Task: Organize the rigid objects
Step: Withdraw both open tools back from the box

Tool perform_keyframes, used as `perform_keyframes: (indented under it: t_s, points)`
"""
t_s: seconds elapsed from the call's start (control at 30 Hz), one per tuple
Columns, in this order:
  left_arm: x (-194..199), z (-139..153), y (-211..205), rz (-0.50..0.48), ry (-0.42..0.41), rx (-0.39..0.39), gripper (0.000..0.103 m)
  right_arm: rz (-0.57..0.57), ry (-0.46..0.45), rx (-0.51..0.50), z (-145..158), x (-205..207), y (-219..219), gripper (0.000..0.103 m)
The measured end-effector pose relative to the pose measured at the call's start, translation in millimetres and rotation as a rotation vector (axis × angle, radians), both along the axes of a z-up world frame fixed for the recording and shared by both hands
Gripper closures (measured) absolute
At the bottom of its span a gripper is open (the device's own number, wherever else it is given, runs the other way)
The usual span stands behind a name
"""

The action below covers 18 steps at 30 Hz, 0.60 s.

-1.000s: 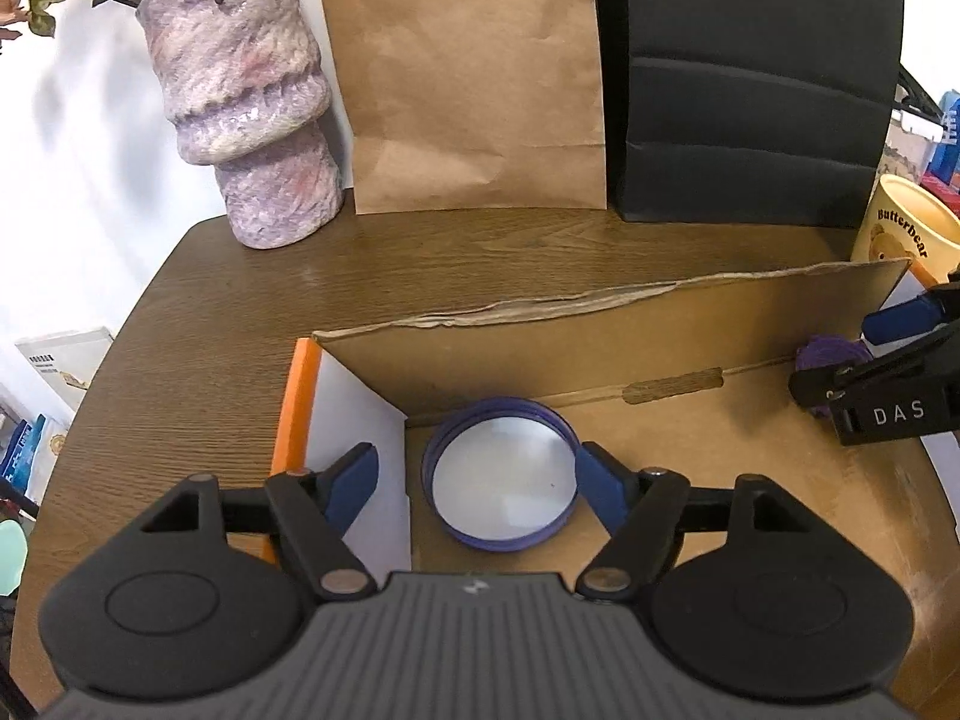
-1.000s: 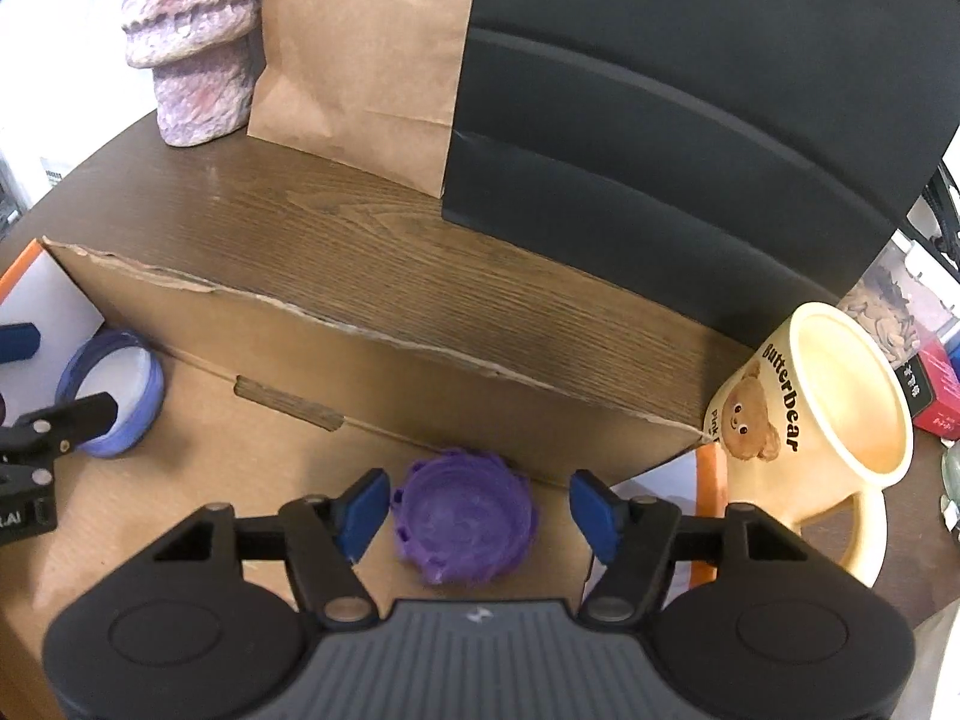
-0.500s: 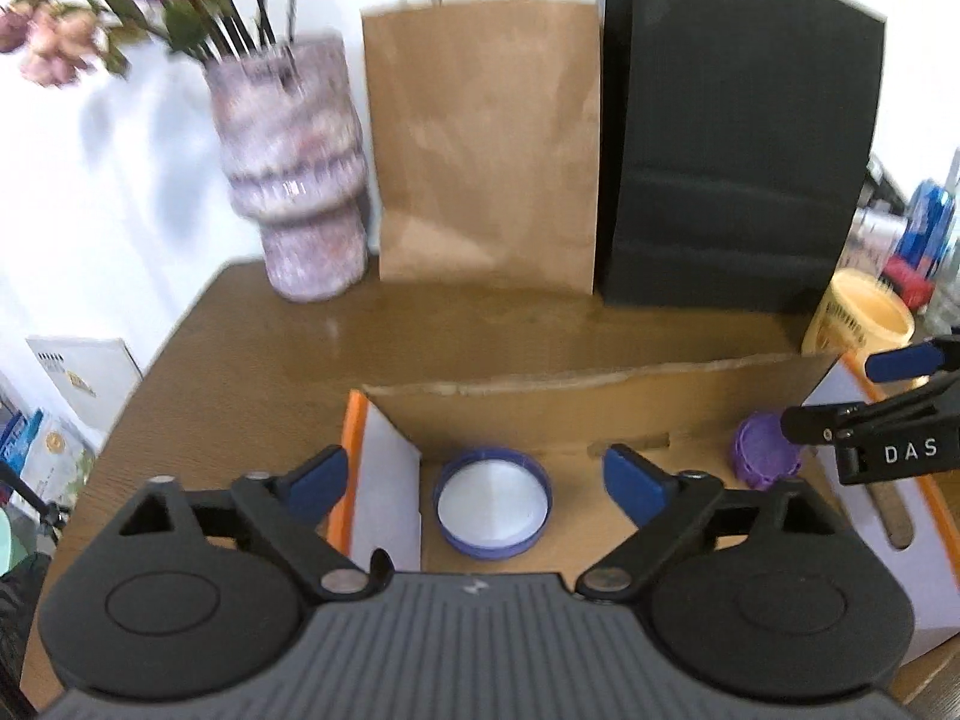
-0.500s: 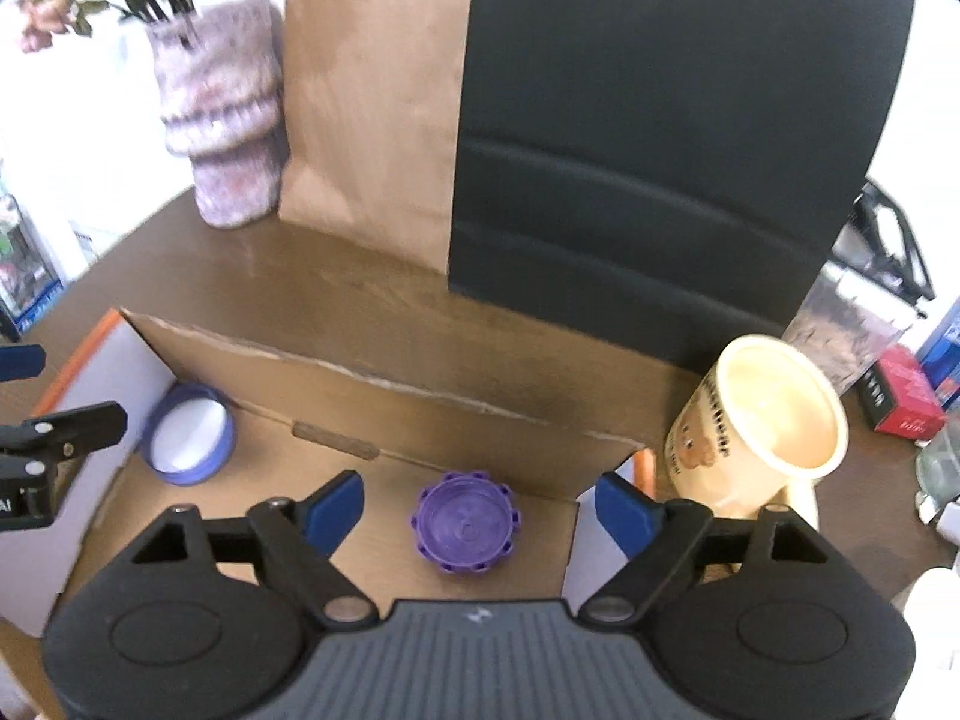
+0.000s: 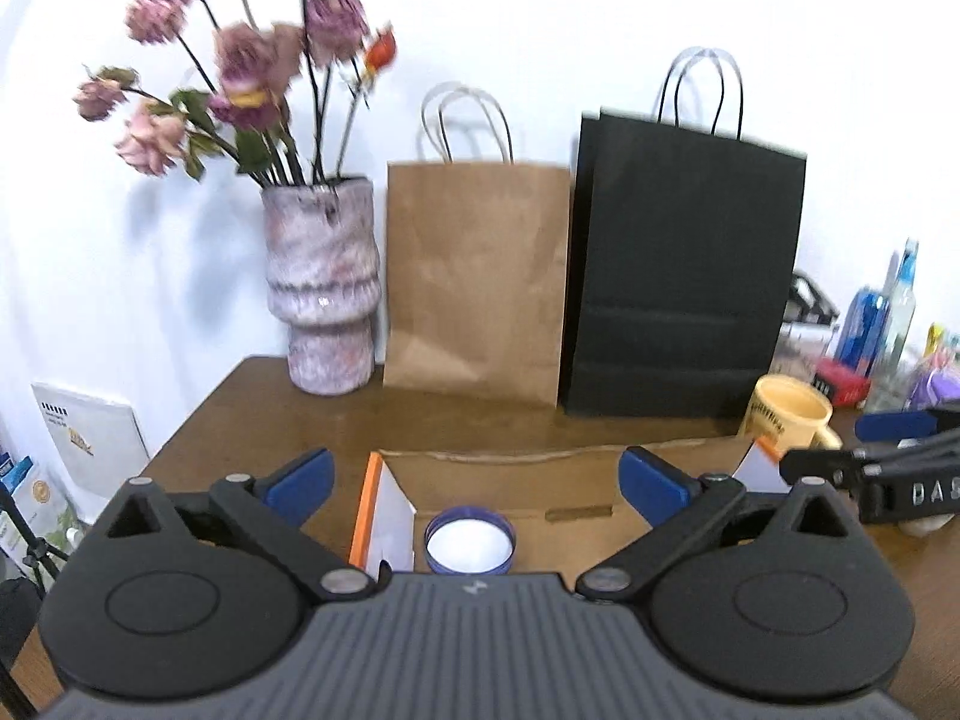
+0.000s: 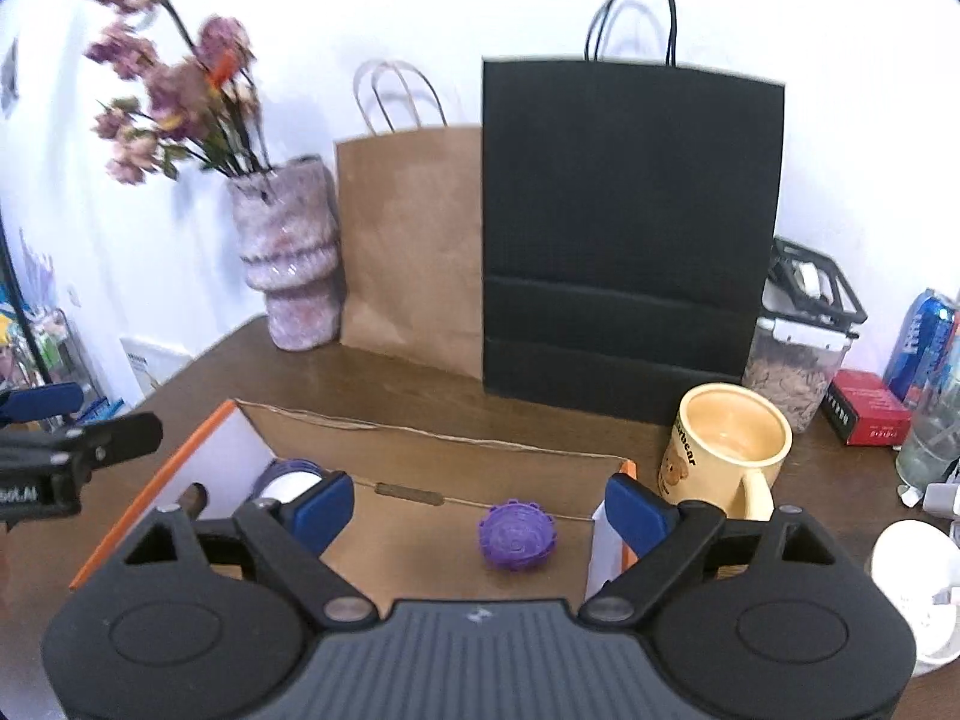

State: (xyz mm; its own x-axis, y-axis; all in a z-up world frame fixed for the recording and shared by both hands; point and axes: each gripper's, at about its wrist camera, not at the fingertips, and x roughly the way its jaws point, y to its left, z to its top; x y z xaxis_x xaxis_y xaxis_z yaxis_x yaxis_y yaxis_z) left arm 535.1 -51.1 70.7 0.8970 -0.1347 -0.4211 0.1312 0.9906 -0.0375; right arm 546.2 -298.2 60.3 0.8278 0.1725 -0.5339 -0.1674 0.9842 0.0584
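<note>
An open cardboard box with an orange edge lies on the brown table. A blue-rimmed white lid rests in its left end and a ridged purple lid in its right end. My left gripper hovers above and behind the blue lid. Its jaws are opening, with nothing between them. My right gripper hangs above the purple lid, its jaws also opening and holding nothing. Each gripper shows at the edge of the other's view: the right gripper and the left gripper.
A yellow bear mug stands just right of the box. Behind it are a mottled vase of dried flowers, a brown paper bag and a black paper bag. A food container, a red box and a can crowd the right.
Both grippers have drawn back and up from the box, and their jaws have spread wider. Both lids stay where they lay in the box.
</note>
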Motion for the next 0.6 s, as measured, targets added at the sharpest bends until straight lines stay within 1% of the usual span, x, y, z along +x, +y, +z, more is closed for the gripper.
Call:
perform_keyframes:
  t_s: [0.13,0.37,0.53,0.6]
  points:
    - [-19.3,5.1,7.9,0.023,-0.063,-0.039,0.000,-0.005,-0.078,0.007,1.2,-26.6,-1.0,0.012]
    - [-53.8,2.2,13.2,0.045,-0.131,-0.016,0.000,-0.027,-0.147,0.045,-5.1,-58.5,-4.6,0.012]
    - [-81.5,-0.3,16.4,0.056,-0.153,-0.014,0.000,-0.032,-0.194,0.045,-7.0,-84.4,-0.4,0.012]
    - [-92.9,-1.3,17.9,0.062,-0.168,-0.012,0.000,-0.027,-0.219,0.048,-7.0,-97.7,2.3,0.010]
